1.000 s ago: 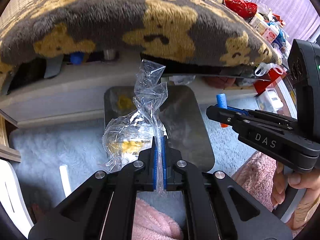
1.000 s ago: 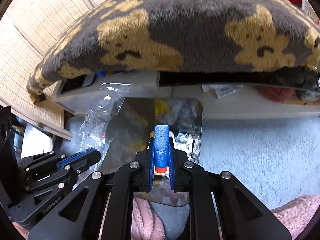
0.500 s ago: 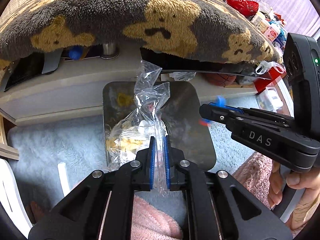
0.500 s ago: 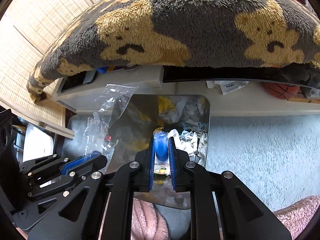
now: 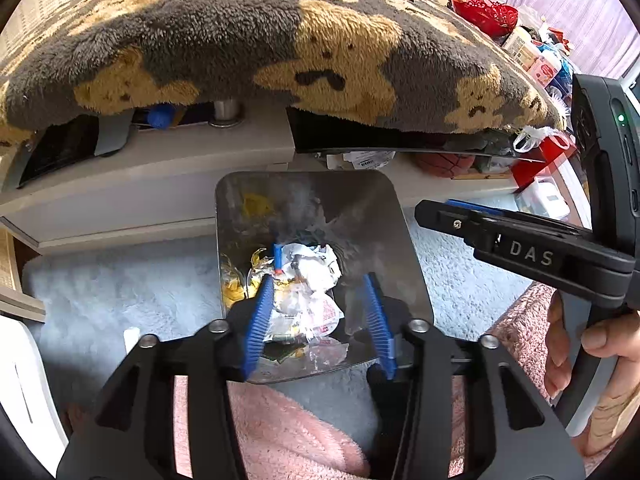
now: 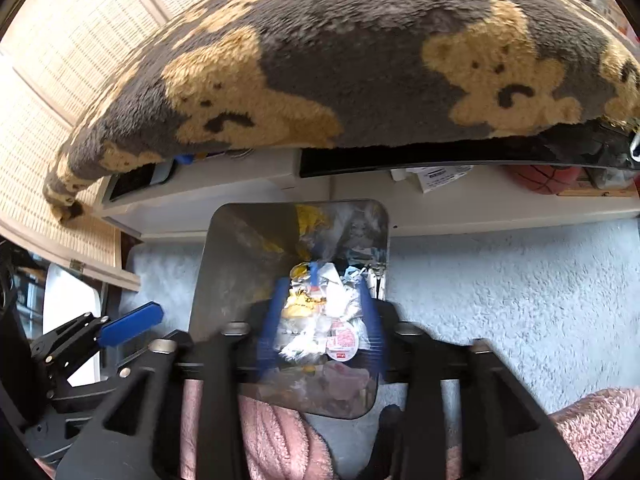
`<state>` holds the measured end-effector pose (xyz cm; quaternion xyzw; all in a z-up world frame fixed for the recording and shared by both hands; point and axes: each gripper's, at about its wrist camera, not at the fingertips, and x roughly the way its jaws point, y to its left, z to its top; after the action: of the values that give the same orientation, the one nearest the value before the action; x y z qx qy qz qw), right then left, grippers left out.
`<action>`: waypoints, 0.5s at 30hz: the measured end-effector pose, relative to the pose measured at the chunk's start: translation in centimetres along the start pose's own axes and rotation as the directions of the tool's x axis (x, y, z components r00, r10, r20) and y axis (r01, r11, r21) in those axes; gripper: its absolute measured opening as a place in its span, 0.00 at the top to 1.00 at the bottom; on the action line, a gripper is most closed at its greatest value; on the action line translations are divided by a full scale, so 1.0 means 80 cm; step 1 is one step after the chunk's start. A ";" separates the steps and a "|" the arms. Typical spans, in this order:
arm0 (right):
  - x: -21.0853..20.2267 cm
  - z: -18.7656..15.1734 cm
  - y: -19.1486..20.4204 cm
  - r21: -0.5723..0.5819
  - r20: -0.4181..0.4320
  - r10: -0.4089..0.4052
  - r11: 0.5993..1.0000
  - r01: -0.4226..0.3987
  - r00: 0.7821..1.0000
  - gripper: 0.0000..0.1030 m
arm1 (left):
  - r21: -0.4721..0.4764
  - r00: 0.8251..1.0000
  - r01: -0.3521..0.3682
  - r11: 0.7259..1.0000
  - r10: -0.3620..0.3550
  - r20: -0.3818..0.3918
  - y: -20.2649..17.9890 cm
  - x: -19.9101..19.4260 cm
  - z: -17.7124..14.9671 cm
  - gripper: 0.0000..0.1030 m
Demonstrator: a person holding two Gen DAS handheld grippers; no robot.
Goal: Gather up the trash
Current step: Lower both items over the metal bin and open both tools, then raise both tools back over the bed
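Hovering over bin (image 5: 404, 240): left gripper (image 5: 320, 300), right gripper (image 6: 320, 312), jaws spread, empty; "DAS" legible.

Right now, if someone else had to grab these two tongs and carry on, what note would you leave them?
Left tongs: open, empty, over the metal bin.
Right tongs: open, empty, over the same bin; that view is a little blurred.
Trash: the blue foam stick and the clear plastic bag lie in the bin among crumpled wrappers.
Done: both pieces seem dropped in.
Left: look for more trash, perhaps around the white carpet and the shelf under the bear blanket. None is clearly in sight there yet.
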<state>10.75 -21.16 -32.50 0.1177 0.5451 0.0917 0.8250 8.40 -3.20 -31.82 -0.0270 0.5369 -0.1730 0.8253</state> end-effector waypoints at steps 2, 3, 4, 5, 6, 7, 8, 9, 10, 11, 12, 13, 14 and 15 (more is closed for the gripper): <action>-0.002 0.001 -0.003 0.005 0.006 -0.004 1.000 0.004 1.000 0.46 | 0.000 1.000 -0.001 1.000 0.001 0.004 -0.001 -0.002 0.001 0.51; -0.003 0.002 -0.004 0.006 0.006 -0.005 1.000 0.005 1.000 0.44 | 0.000 1.000 -0.001 1.000 0.001 0.007 -0.001 -0.003 0.003 0.48; -0.004 0.002 -0.005 0.009 0.008 -0.008 1.000 0.008 1.000 0.37 | 0.000 1.000 -0.002 1.000 0.002 0.010 -0.001 -0.005 0.004 0.46; -0.005 0.003 -0.006 0.013 0.014 -0.012 1.000 0.012 1.000 0.31 | -0.001 1.000 -0.003 1.000 0.003 0.013 -0.001 -0.006 0.004 0.45; -0.007 0.004 -0.007 0.016 0.020 -0.014 1.000 0.014 1.000 0.28 | -0.002 1.000 -0.005 1.000 0.005 0.017 0.000 -0.007 0.005 0.43; -0.008 0.004 -0.008 0.019 0.023 -0.014 1.000 0.014 1.000 0.25 | -0.003 1.000 -0.006 1.000 0.006 0.021 0.000 -0.008 0.006 0.42; -0.009 0.005 -0.009 0.021 0.024 -0.015 1.000 0.014 1.000 0.25 | -0.004 1.000 -0.006 1.000 0.006 0.023 0.000 -0.010 0.007 0.41; -0.008 0.006 -0.010 0.022 0.023 -0.015 1.000 0.015 1.000 0.25 | -0.005 1.000 -0.006 1.000 0.006 0.025 0.001 -0.011 0.009 0.41; -0.009 0.007 -0.011 0.023 0.023 -0.015 1.000 0.015 1.000 0.25 | -0.007 1.000 -0.006 1.000 0.006 0.027 0.002 -0.012 0.009 0.40; -0.009 0.008 -0.012 0.024 0.024 -0.015 1.000 0.014 1.000 0.25 | -0.008 1.000 -0.006 1.000 0.006 0.030 0.002 -0.013 0.010 0.40; -0.010 0.009 -0.013 0.027 0.025 -0.011 1.000 0.011 1.000 0.25 | -0.009 0.999 -0.005 1.000 0.005 0.034 0.003 -0.015 0.012 0.40; -0.011 0.009 -0.014 0.029 0.026 -0.009 1.000 0.008 1.000 0.24 | -0.010 0.999 -0.004 1.000 0.004 0.038 0.003 -0.017 0.013 0.40; -0.013 0.010 -0.014 0.031 0.027 -0.007 1.000 0.006 1.000 0.24 | -0.010 0.999 -0.003 1.000 0.004 0.042 0.003 -0.019 0.015 0.40; -0.014 0.012 -0.014 0.032 0.029 -0.006 0.999 0.005 1.000 0.24 | -0.009 0.999 -0.002 1.000 0.003 0.045 0.003 -0.021 0.016 0.40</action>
<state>11.19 -22.64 -31.46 0.1308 0.5348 0.0791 0.8311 9.02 -2.63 -29.88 -0.0340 0.5190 -0.1688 0.8373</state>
